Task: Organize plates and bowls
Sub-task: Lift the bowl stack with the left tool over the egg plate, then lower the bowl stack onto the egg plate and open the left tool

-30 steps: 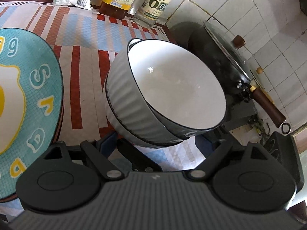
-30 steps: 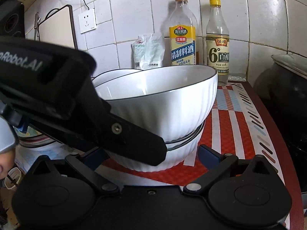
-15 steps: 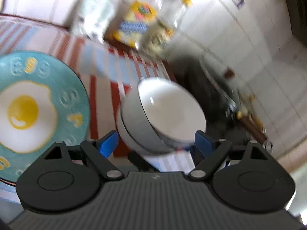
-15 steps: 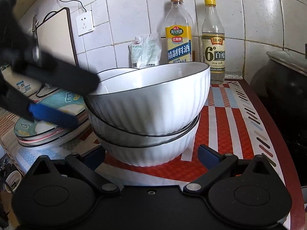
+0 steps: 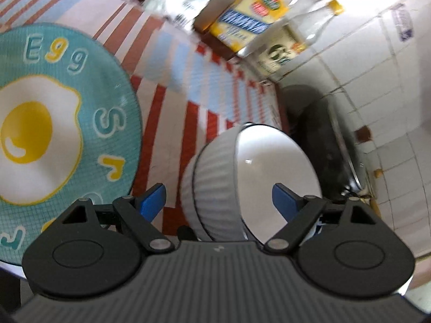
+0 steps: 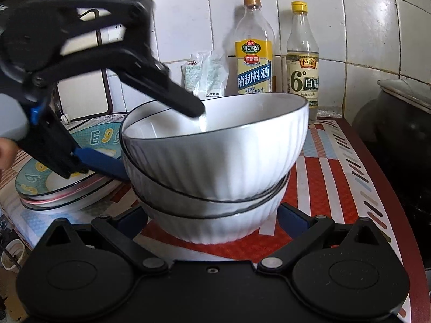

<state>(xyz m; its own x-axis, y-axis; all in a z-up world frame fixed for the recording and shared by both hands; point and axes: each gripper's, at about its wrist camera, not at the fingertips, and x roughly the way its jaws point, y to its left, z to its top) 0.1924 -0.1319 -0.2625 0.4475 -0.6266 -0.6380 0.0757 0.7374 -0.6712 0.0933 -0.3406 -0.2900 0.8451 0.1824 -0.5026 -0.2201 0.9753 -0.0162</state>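
Three white ribbed bowls with dark rims are nested in a stack [image 6: 215,161] on the striped mat; the stack [image 5: 256,183] also shows in the left wrist view. My left gripper [image 6: 161,142] reaches in from the left with its jaws closing. One finger hangs inside the top bowl and the blue pad [image 6: 99,161] lies outside its left wall, with a gap still showing. My right gripper [image 6: 212,218] is open, its blue fingertips on either side of the lowest bowl. A teal fried-egg plate [image 5: 54,134] tops a plate stack [image 6: 54,193] to the left.
Two bottles [image 6: 254,51] and a white packet [image 6: 204,78] stand against the tiled wall behind the bowls. A dark lidded pot [image 6: 401,123] sits to the right, past the counter's edge. A hand [image 6: 5,153] holds the left gripper at the far left.
The left gripper drew back from the bowls and rolled, then came in again with one finger over the top bowl's rim. The bowls and the right gripper stayed put.
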